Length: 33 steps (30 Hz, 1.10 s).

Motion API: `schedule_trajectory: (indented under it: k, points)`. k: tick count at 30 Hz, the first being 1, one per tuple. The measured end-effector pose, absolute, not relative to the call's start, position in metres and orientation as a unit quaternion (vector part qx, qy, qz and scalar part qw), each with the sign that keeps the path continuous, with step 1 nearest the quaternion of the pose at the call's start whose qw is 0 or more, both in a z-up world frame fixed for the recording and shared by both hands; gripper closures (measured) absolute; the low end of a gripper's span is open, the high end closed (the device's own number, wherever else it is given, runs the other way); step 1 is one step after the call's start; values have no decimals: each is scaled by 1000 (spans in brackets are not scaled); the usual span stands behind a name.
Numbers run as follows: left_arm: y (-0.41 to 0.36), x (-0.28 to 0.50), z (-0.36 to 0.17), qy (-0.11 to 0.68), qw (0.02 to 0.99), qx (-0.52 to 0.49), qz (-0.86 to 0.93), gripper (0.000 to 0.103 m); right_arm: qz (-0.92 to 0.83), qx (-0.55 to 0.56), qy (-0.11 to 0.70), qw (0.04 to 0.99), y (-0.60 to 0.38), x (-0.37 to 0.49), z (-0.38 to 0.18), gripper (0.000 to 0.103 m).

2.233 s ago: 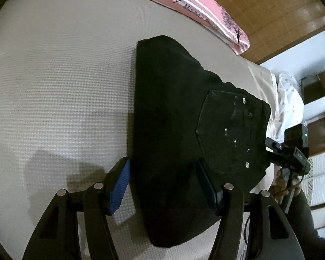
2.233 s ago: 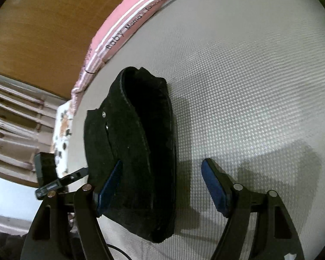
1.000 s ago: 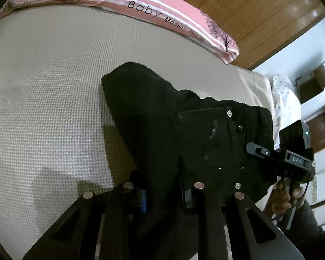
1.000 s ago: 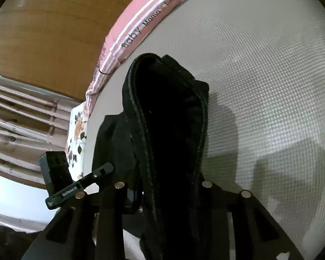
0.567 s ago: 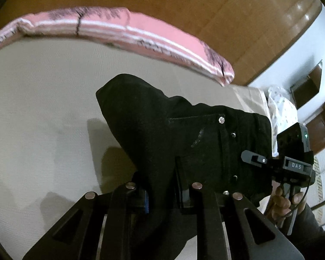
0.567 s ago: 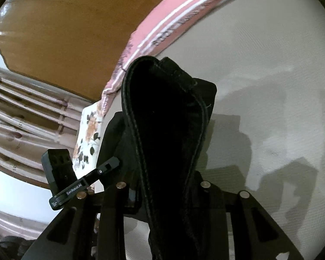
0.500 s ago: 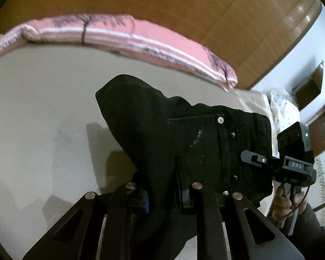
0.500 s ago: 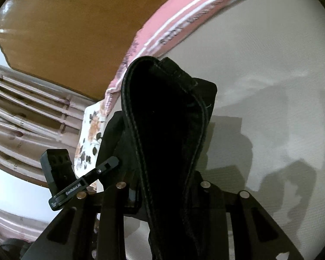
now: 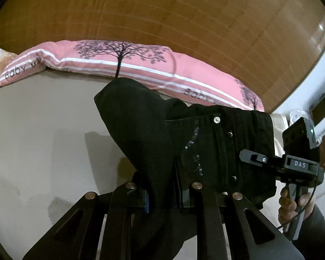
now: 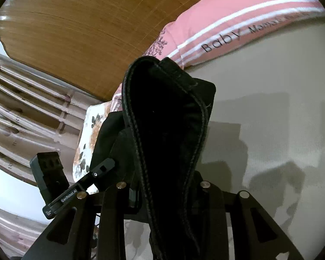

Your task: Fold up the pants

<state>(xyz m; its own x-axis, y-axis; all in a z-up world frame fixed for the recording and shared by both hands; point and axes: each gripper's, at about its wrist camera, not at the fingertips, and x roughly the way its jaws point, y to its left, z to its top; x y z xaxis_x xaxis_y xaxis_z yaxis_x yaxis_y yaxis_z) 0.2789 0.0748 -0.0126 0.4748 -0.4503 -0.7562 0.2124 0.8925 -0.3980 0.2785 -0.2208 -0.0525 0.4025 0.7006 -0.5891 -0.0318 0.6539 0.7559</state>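
Note:
The folded black pants [image 9: 153,134] hang lifted off the beige bed [image 9: 32,151], pocket rivets and sequins showing on their right half. My left gripper [image 9: 162,192] is shut on one end of the fold. In the right wrist view the thick stitched edge of the black pants [image 10: 166,130] rises between the fingers of my right gripper [image 10: 164,197], which is shut on it. The right gripper's body [image 9: 296,162] and the hand holding it show at the left view's right edge; the left gripper's body [image 10: 54,184] shows at the right view's left.
A long pink pillow [image 9: 140,65] with tree prints and "Baby" lettering lies along the bed's far edge against a wooden headboard [image 9: 162,10]. A floral cloth [image 10: 91,134] lies at the bed's side. Pale slatted furniture [image 10: 21,108] stands beyond it.
Both grippers closed on the pants' near edge and lifted them off the bed. They have since carried the pants toward the pink pillow, and the headboard fills more of both views.

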Motion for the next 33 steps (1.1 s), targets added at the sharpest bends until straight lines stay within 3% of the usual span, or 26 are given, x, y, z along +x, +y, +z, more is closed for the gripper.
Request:
schedule_trajectory:
  k: [10, 13, 15, 17, 23, 29, 33]
  points:
    - [90, 326, -57, 497, 845, -94, -176, 85, 206, 314, 514, 772, -206, 324, -87, 75]
    - [97, 331, -79, 507, 844, -85, -151, 75, 170, 287, 523, 784, -204, 331, -103, 73]
    - [100, 330, -92, 507, 848, -79, -135, 59, 141, 236, 532, 801, -196, 332, -112, 64]
    - [100, 327, -101, 504, 852, -67, -124, 54, 119, 201, 531, 815, -190, 329, -116, 49]
    - [92, 313, -106, 477, 874, -24, -91, 41, 105, 166, 520, 831, -183, 320, -118, 41]
    - [89, 286, -93, 477, 877, -1, -56, 41, 73, 134, 516, 843, -189, 290, -113, 25]
    - [90, 251, -77, 465, 885, 19, -28, 39, 60, 135, 507, 850, -195, 263, -104, 22]
